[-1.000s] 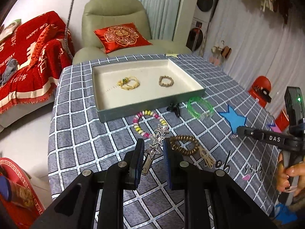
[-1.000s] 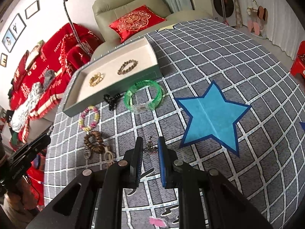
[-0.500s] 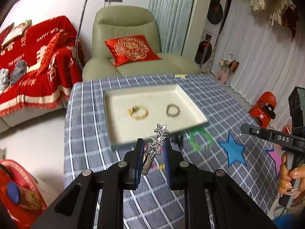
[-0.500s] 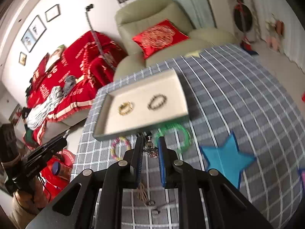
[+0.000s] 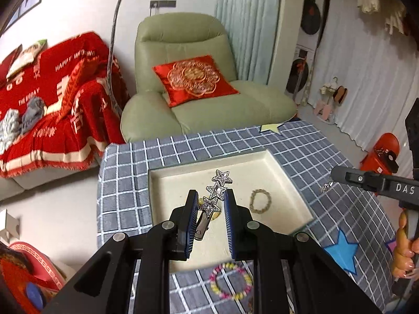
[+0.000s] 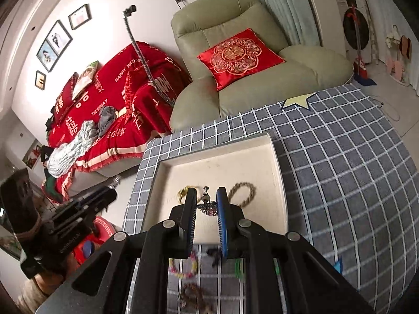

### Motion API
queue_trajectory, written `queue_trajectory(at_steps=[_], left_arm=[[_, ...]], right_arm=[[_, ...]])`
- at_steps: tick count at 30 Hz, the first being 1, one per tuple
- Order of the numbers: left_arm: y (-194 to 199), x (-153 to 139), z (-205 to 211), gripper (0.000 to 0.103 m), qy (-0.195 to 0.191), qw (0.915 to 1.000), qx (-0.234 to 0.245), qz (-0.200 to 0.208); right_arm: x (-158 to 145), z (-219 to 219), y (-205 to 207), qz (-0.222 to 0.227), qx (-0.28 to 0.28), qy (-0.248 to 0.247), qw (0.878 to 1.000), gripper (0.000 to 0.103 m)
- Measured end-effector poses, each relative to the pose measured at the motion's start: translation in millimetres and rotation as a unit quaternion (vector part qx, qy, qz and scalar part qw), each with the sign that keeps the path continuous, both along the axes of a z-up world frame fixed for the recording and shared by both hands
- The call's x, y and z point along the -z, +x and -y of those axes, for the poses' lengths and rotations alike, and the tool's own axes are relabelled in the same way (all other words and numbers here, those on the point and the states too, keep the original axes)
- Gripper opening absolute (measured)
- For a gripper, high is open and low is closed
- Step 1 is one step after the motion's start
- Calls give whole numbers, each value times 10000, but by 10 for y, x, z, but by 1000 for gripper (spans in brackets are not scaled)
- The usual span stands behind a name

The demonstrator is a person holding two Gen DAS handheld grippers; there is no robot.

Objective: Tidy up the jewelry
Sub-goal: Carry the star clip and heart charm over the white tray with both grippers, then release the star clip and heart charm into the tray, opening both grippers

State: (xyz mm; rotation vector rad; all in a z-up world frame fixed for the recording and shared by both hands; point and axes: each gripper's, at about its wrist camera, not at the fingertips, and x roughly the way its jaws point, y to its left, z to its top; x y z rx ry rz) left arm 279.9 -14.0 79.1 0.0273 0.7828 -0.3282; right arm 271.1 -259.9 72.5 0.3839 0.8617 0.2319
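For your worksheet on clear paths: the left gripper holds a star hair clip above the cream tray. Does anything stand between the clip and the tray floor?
Nothing visible does. The star hair clip hangs over the tray, whose floor nearby holds only two bracelets.

Both wrist views angled down over a checked tablecloth [image 5: 125, 172], facing the green armchair [image 5: 183, 78]. Left view placed left of the cream tray [image 5: 285, 175], right view nearer its right side. Shared: tray [image 6: 277, 172], armchair [image 6: 235, 39], red throw [image 6: 117, 110].
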Motion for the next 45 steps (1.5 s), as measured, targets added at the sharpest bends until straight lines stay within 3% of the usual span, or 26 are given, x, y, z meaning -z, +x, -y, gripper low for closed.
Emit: queue_trajectory(at_steps=[14, 21, 30, 32, 34, 36, 41, 43, 45], left_arm=[[626, 1015, 130, 36, 243, 9958, -292, -830], [685, 1232, 199, 36, 493, 9940, -306, -923], [661, 1315, 274, 36, 827, 9924, -293, -864], [648, 1328, 304, 36, 927, 9917, -283, -846], [639, 1326, 325, 36, 953, 9916, -288, -831], [634, 1319, 337, 36, 955, 9916, -291, -826], [595, 1273, 339, 36, 980, 9919, -297, -747], [573, 1251, 347, 36, 1020, 9920, -306, -676], [556, 1225, 346, 36, 1018, 9923, -300, -631]], right_arm=[[961, -10, 753, -691, 79, 183, 9974, 17], [1317, -15, 861, -953, 117, 34, 9954, 17], [1415, 52, 815, -1090, 183, -50, 9939, 18], [1429, 63, 810, -1130, 182, -17, 9934, 23], [1421, 64, 796, -1111, 144, 43, 9937, 46], [1369, 38, 799, -1028, 102, 94, 9946, 55], [1154, 33, 682, -768, 124, 348, 9964, 59], [1024, 53, 571, -590, 157, 449, 9971, 67], [946, 70, 460, -476, 182, 486, 9975, 69]])
